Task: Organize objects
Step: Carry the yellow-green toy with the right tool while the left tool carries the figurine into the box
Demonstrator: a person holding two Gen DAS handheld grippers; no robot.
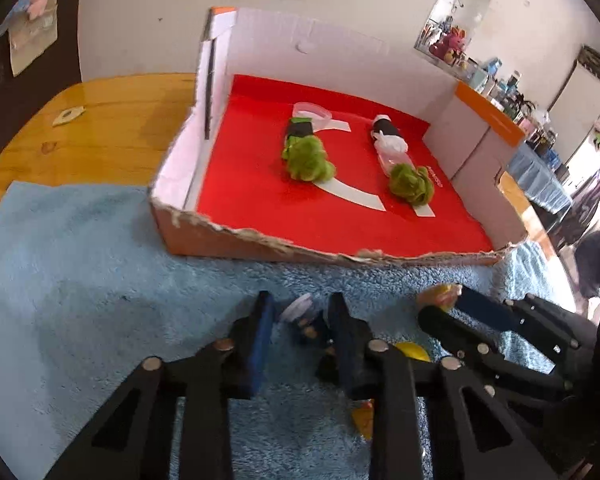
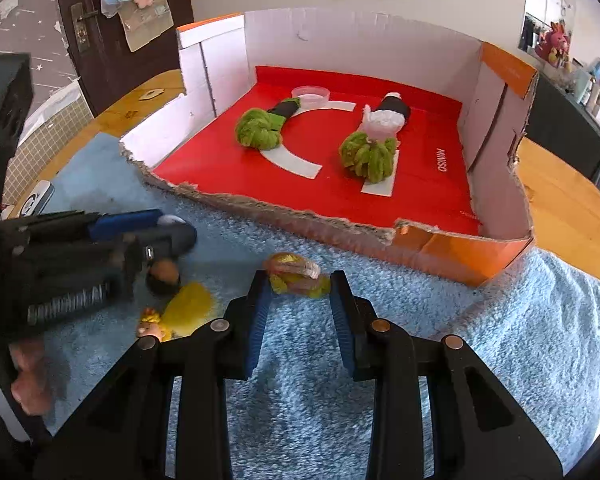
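We see both grippers low over the blue towel [image 2: 460, 320] on the bench [image 1: 100, 120], before the torn red-floored box [image 2: 380, 200]. The left gripper [image 1: 300, 312] is clenched on a small dark, white-capped figure [image 1: 300, 310], blurred here. The right gripper's [image 2: 299, 288] fingers [image 2: 260, 300] pinch a yellowish toy [image 2: 296, 274]. Two green-tufted bundles [image 2: 260, 128] lie inside the box.

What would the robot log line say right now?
left gripper: shut on white-capped toy | right gripper: shut on gold toy | box: two green pompom toys inside
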